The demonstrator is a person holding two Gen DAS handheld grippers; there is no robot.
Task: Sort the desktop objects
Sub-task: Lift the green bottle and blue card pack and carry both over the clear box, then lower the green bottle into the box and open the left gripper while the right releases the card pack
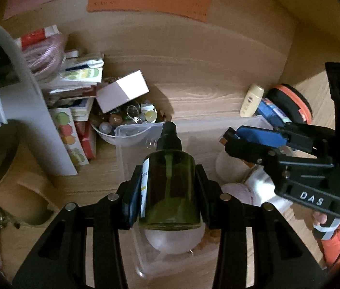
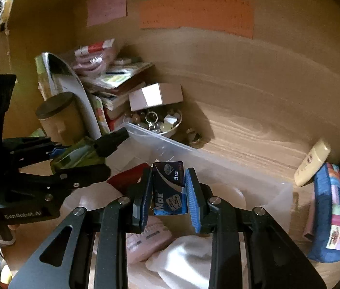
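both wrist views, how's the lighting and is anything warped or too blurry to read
Left wrist view: dim and warm, dark fisheye corners, the desk edge bowed; the green bottle in the left claw is murky, its label barely legible. Right wrist view: equally dim, but the blue blade box in the right claw is sharp enough to read; wall notes are blurred.

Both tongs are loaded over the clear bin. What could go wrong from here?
The green spray bottle lies nozzle-forward in the left tongs; dropped, it may roll or hit the bowl of trinkets. The small blue box in the right tongs could slip. The tongs are close and might collide.
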